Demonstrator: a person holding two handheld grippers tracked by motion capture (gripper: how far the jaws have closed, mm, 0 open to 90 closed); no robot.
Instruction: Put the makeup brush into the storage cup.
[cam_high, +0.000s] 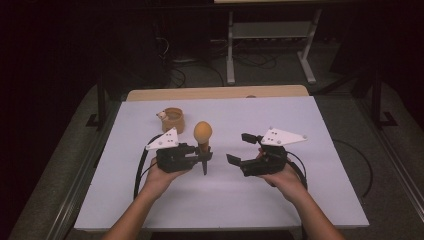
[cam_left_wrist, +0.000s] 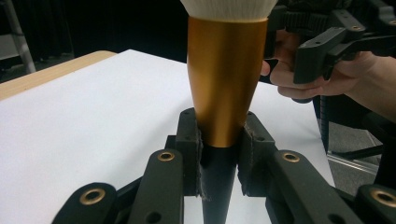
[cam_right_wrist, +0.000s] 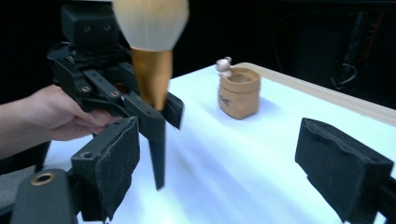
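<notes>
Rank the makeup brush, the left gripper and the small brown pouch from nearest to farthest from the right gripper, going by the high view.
1. Makeup brush, upright just left of the right gripper.
2. Left gripper, clamped on the brush; almost as near.
3. Small brown pouch, far left, toward the back.

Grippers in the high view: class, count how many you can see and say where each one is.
2. The left gripper is left of centre, fingers shut on an upright brush. The right gripper is right of centre, fingers open and holding nothing. None appear hidden.
</notes>
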